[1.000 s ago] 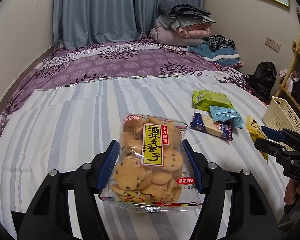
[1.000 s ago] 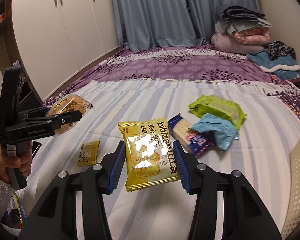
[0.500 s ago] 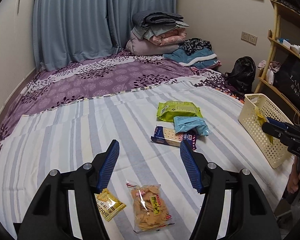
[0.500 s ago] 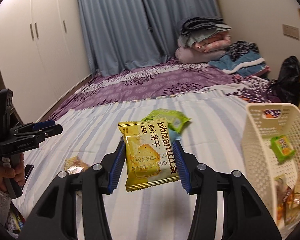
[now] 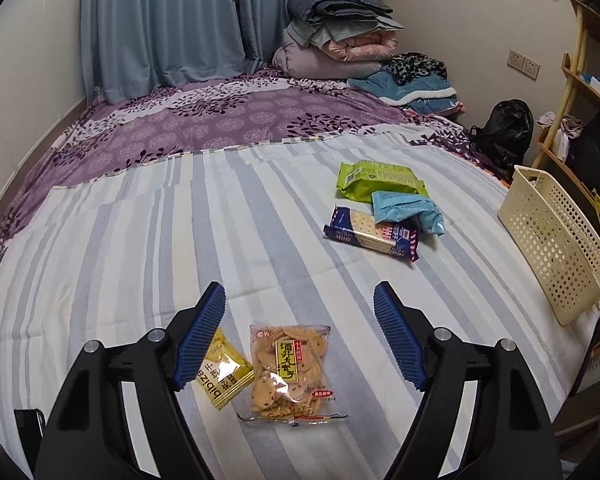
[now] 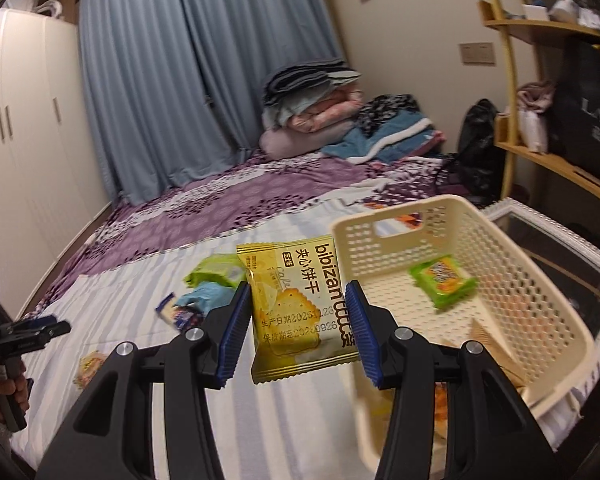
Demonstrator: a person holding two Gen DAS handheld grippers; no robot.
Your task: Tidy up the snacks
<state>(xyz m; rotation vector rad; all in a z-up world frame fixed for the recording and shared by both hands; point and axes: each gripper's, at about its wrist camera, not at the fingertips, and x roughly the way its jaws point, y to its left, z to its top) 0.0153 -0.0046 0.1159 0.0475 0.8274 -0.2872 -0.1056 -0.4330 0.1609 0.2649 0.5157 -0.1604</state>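
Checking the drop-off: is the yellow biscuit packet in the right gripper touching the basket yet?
Cannot tell. In the right wrist view the yellow biscuit packet, clamped in the right gripper, overlaps the basket rim, but no contact or gap shows plainly.

left claw point(image 5: 300, 336) just opening, empty, right claw point(image 6: 298, 330) clamped

Left tool point(image 5: 300, 334): matte black angular arms, silver round screws at the pivots, blue ribbed pads point(image 5: 199, 336) on both fingers. Right tool point(image 6: 298, 332): same build, black arms, silver screws, blue ribbed pads point(image 6: 233, 334). Hand point(image 6: 4, 380) at lower left edge; grey knit sleeve cuff below it.
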